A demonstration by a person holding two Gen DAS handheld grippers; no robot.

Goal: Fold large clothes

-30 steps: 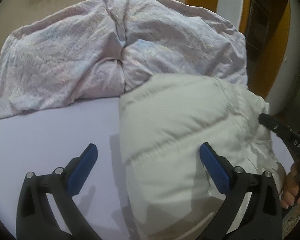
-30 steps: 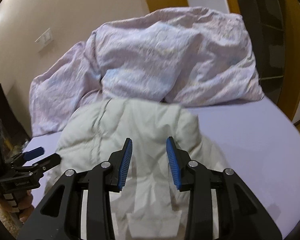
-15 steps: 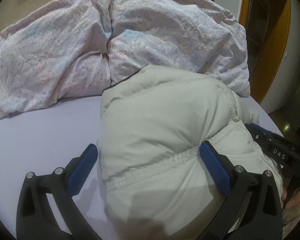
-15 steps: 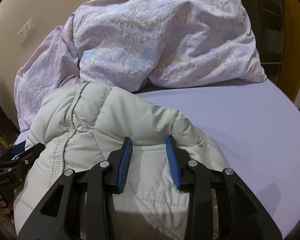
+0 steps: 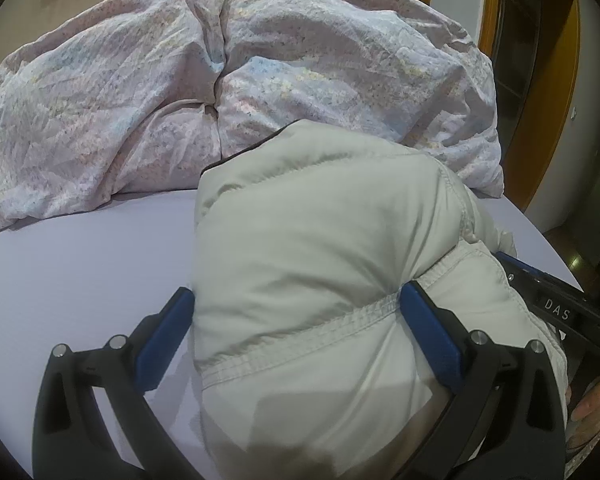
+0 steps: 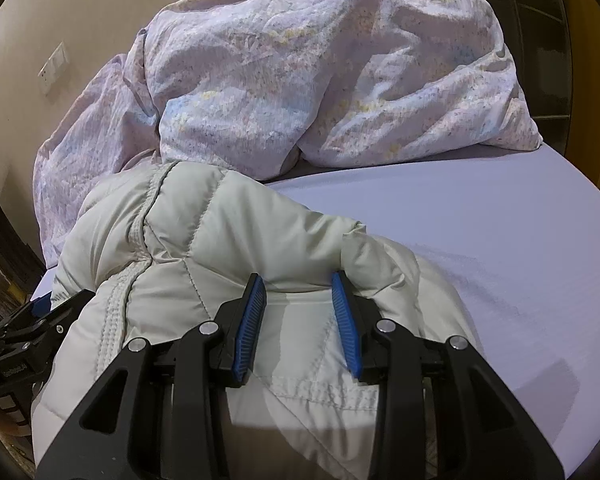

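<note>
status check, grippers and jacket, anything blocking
Left gripper open, straddling folded puffer jacket. Right gripper open, pads apart over jacket. Crumpled duvet directly behind, touching it.

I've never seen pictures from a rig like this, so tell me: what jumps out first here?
A puffy cream quilted jacket fills the foreground, bunched up on a lilac bed sheet. Black grippers with blue pads frame it: the left gripper stands wide around the bundle, while the right gripper sits narrower over the jacket's near edge. Behind it, a crumpled pink flowered duvet is heaped against the beige wall.
</note>
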